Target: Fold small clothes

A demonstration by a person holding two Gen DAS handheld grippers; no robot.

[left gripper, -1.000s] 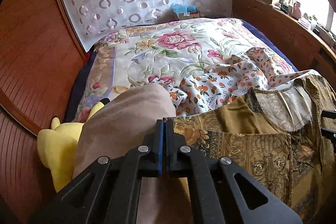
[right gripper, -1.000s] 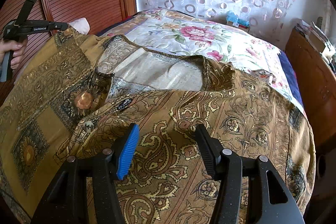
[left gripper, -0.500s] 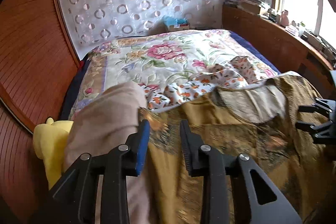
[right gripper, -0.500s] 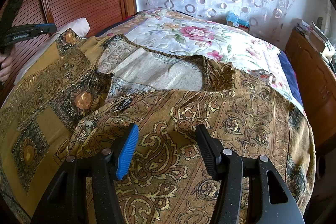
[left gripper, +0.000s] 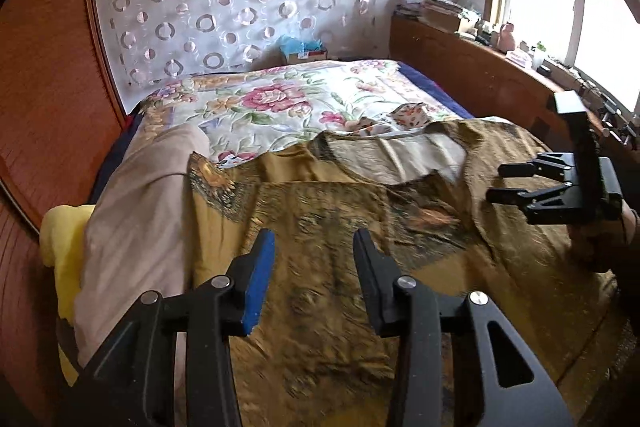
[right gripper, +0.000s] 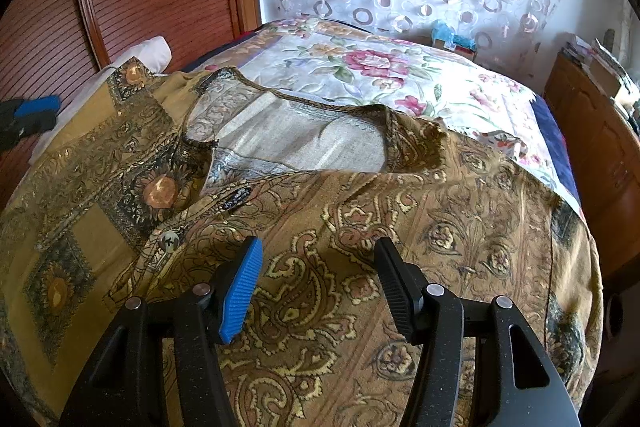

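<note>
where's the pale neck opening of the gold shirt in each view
Left wrist: the neck opening lies right of centre, beyond the open left gripper, left of the right gripper.
Right wrist: the neck opening lies centre-left, above the open right gripper.
Shared landmark: the big pink rose on the bedspread, beyond the opening in both.

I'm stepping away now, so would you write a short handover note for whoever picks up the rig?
Left tongs: jaws have just been opening, nothing between them, above the shirt's sleeve side.
Right tongs: open, empty, over the shirt's front.
The brown patterned shirt lies spread face up on the floral bedspread, neckline towards the far end.
Done: shirt laid out flat.
Left: every fold, probably sleeves first; the orange-print garment behind it waits.
</note>
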